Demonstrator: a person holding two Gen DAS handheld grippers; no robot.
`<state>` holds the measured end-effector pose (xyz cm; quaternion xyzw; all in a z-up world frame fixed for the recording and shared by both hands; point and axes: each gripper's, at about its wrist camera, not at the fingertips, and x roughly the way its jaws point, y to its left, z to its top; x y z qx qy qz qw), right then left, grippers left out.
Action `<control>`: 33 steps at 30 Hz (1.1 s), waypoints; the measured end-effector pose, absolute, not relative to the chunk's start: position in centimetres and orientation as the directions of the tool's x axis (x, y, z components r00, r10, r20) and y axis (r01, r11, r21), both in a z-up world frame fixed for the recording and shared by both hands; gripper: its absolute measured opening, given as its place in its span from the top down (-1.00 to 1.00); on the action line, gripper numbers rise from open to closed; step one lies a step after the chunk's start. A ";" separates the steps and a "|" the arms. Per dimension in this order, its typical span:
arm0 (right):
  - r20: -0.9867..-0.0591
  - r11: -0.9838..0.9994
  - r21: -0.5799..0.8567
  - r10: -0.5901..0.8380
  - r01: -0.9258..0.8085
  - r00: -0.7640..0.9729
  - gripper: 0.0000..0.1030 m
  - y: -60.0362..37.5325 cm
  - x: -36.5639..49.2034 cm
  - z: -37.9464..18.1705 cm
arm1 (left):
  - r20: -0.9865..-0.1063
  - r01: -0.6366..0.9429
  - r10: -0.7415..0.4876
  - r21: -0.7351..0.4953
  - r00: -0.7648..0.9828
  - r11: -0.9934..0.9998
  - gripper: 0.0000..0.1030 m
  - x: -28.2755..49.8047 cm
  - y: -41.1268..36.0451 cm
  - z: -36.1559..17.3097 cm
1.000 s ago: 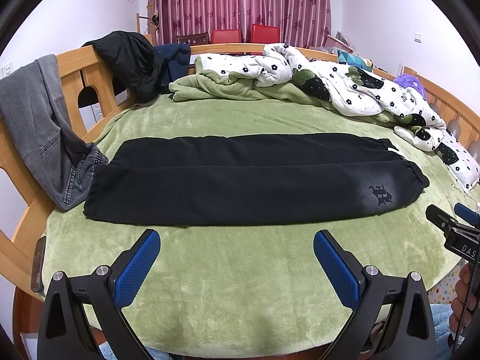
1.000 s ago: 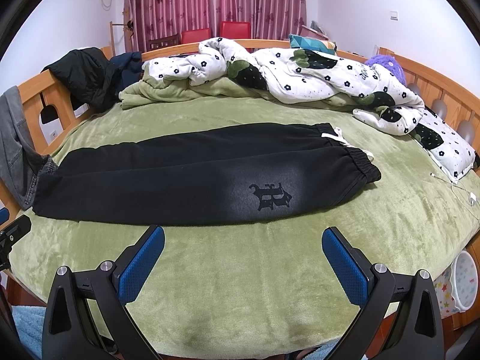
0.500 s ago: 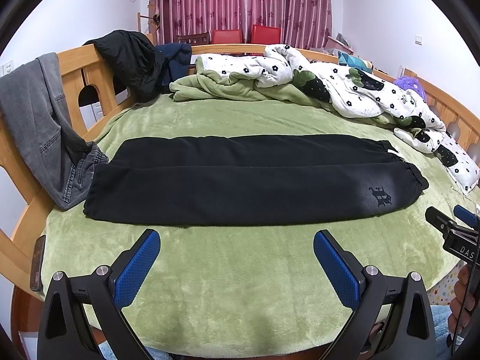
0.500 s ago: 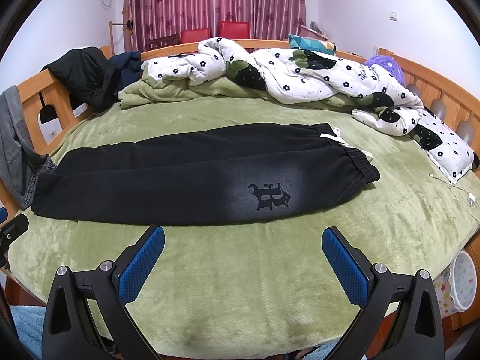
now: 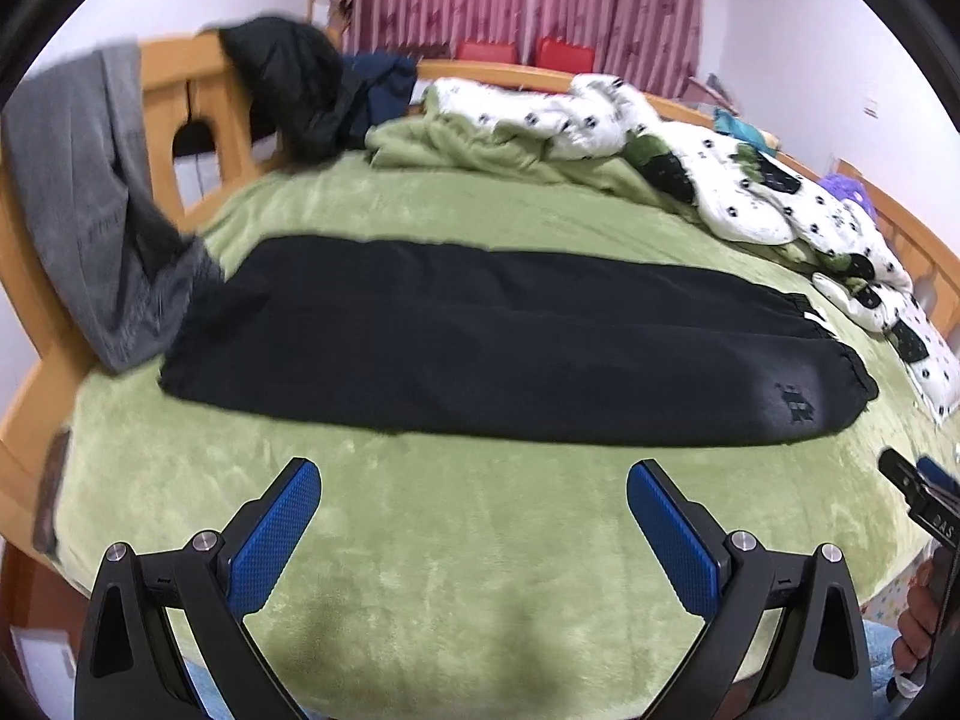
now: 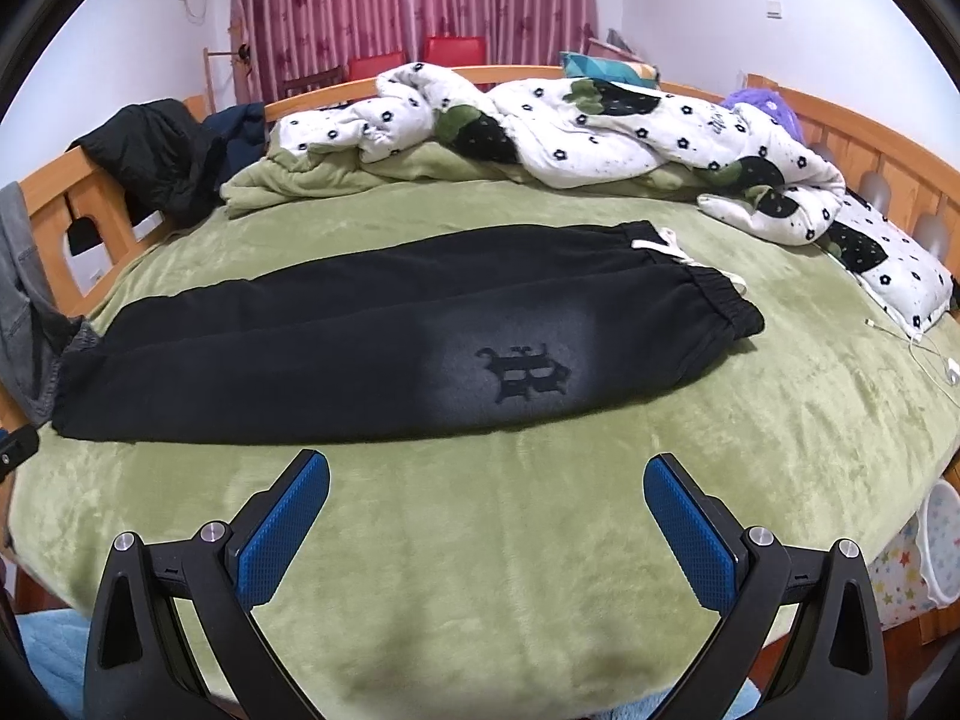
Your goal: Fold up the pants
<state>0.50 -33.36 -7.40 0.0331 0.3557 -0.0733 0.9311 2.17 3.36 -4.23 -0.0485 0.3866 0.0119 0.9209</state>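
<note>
Black pants [image 5: 480, 354] [image 6: 336, 348] lie flat across the green blanket [image 5: 468, 540] [image 6: 480, 540], one leg folded over the other, waistband with a white drawstring [image 6: 660, 243] at the right and cuffs at the left. A dark emblem [image 6: 522, 372] marks the near leg. My left gripper [image 5: 473, 483] hovers open above the blanket, short of the pants' near edge. My right gripper [image 6: 487, 474] is open too, just in front of the emblem. Neither holds anything.
A crumpled white flowered duvet [image 6: 570, 126] and green bedding lie at the back. Grey jeans [image 5: 90, 210] and a black jacket [image 5: 288, 78] hang on the wooden bed frame [image 5: 198, 96]. A white cable [image 6: 936, 360] lies at the right. A hand [image 5: 918, 630] holds the other gripper.
Both grippers have moved closer to the pants. The left view has tilted and turned blurry with motion. The pants have not moved.
</note>
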 end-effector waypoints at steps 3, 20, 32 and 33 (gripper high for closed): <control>-0.673 0.988 0.027 -0.096 0.154 0.733 -0.99 -34.8 1.3 -9.0 | -0.736 -0.078 -0.076 -0.172 0.673 0.982 -0.95 3.7 6.1 -6.9; -0.742 0.893 0.332 0.048 0.304 0.669 -0.47 -46.0 11.4 -17.5 | -0.742 -0.296 -0.197 -0.475 0.640 0.829 -0.58 11.8 16.6 -17.8; -0.641 0.885 0.369 0.020 0.285 0.768 0.69 -45.4 14.0 -13.8 | -0.753 -0.323 -0.026 -0.312 0.657 0.894 0.80 15.6 18.2 -15.1; -0.624 0.891 0.369 0.027 0.265 0.781 0.69 -45.4 14.1 -12.9 | -0.739 -0.313 -0.019 -0.309 0.674 0.898 0.80 15.4 18.1 -14.0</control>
